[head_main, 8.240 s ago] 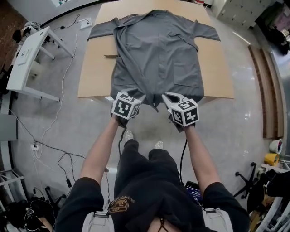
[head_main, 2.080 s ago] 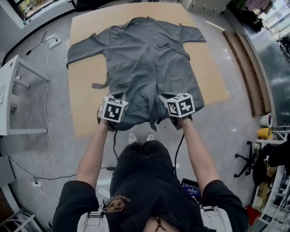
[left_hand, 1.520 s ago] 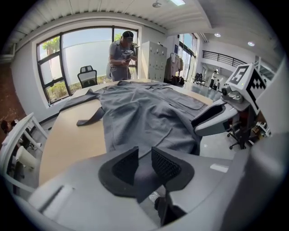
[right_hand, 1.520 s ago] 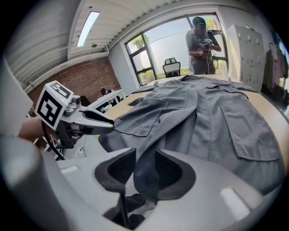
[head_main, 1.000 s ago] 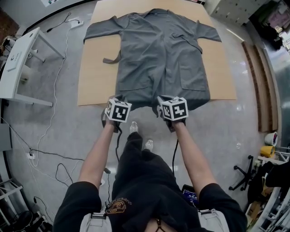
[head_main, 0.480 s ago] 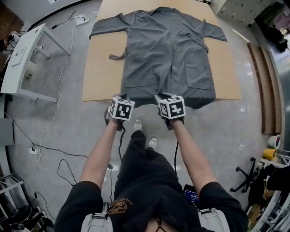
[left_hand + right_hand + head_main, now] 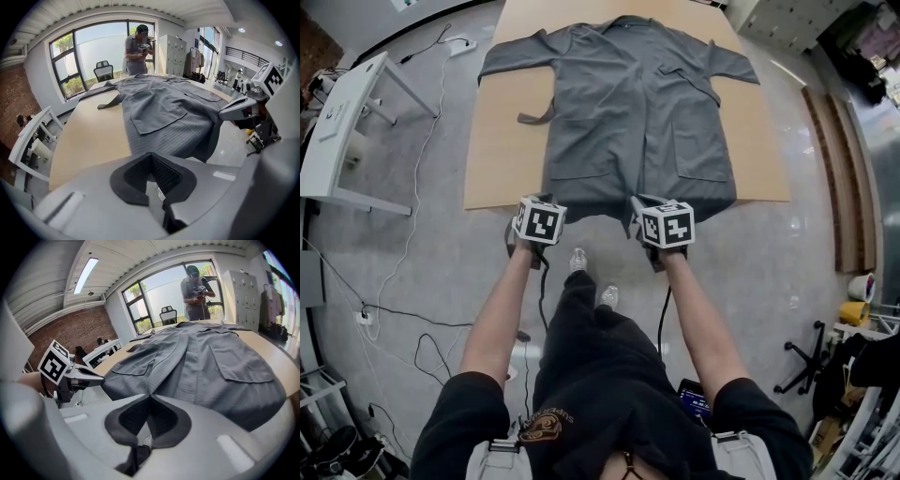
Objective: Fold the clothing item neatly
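Fingers (image 7: 136,176) of the left gripper (image 7: 151,157) and right gripper (image 7: 149,399), the latter just closed, pinched the near hem (image 7: 581,192) of the gray coat (image 7: 628,103) spread on the surface (image 7: 502,141); lifting both evenly, hem taut, would likely fold it straight.

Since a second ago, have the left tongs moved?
No. The left tongs stay at the robe's left hem corner, just off the table's near edge, as a second ago.
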